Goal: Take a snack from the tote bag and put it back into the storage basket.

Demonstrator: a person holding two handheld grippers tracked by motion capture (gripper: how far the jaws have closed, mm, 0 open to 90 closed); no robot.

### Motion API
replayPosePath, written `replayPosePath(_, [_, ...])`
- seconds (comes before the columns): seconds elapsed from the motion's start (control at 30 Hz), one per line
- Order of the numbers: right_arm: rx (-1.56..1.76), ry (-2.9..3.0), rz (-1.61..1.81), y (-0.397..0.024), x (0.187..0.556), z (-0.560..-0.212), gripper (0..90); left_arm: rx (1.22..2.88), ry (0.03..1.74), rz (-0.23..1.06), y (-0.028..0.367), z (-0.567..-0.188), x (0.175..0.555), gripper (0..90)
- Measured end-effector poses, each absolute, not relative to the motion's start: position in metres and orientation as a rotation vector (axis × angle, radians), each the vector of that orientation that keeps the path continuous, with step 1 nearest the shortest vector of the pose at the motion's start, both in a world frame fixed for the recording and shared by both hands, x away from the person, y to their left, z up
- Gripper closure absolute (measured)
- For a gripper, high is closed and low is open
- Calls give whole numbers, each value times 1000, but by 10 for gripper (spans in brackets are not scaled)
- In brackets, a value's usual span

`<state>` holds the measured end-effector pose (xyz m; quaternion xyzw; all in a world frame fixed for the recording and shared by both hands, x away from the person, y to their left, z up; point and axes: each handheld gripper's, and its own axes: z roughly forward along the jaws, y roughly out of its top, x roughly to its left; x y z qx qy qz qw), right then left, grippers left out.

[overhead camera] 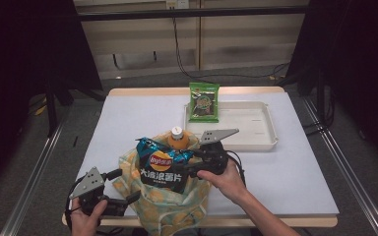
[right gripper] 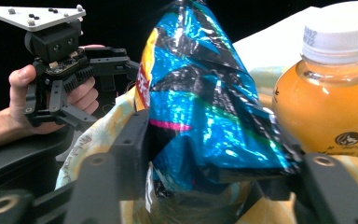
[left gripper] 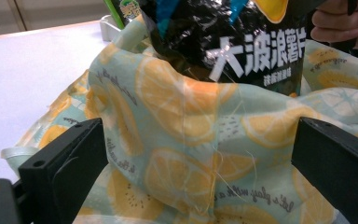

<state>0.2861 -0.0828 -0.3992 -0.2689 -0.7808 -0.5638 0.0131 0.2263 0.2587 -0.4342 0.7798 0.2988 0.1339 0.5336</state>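
1. The work in hand is unpacking the cloth bag point(overhead camera: 165, 199), printed with orange slices, onto the white tray point(overhead camera: 265, 140). One green snack packet point(overhead camera: 204, 102) already lies across the tray's rim at about 11 o'clock of the tray, so I judge that part done.
2. Left to do: the black-and-blue chip bag point(overhead camera: 161, 169) is partly out of the cloth bag but not free, and the orange juice bottle point(overhead camera: 177, 139) stands inside, at 12 o'clock of the chip bag.
3. In the right gripper view, the right claw point(right gripper: 214, 154) has its jaws on both sides of the chip bag's point(right gripper: 209, 107) crinkled top, pressing the foil; I read it as clamped on the chip bag.
4. From that claw, the bottle point(right gripper: 331, 102) sits at about 2 o'clock, just beside the chip bag.
5. The left claw point(left gripper: 198, 154) stands with jaws apart, the cloth bag's point(left gripper: 177, 121) fabric between them; the pads do not seem to pinch it.
6. From the left claw, the chip bag point(left gripper: 242, 42) rises at 12 o'clock, just beyond the cloth rim.
7. In the high view, the left claw point(overhead camera: 128, 189) is at 8 o'clock of the chip bag, the right claw point(overhead camera: 189, 164) at 3 o'clock.
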Motion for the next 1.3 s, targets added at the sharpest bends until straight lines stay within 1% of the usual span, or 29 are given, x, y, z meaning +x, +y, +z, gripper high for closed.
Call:
replayPosePath(0.27, [-824, -2443, -1777, -81, 282, -398, 583, 1869, 706, 319, 258, -434, 223, 29])
replayPosePath(0.3, [-819, -2441, -1780, -80, 282, -398, 611, 1870, 710, 319, 258, -434, 223, 29])
replayPosePath(0.33, [-806, -2435, -1784, -80, 281, -398, 660, 1865, 710, 316, 258, -434, 223, 29])
replayPosePath(0.4, [-793, -2437, -1793, -80, 280, -397, 708, 1864, 713, 313, 258, -434, 223, 29])
replayPosePath(0.63, [-770, -2432, -1808, -79, 278, -397, 796, 1865, 705, 314, 259, -434, 223, 29])
replayPosePath(0.97, [-719, -2420, -1881, -79, 272, -392, 845, 1870, 703, 313, 259, -435, 223, 29])
replayPosePath(1.3, [-701, -2399, -1946, -84, 270, -382, 863, 1875, 702, 319, 259, -435, 224, 30])
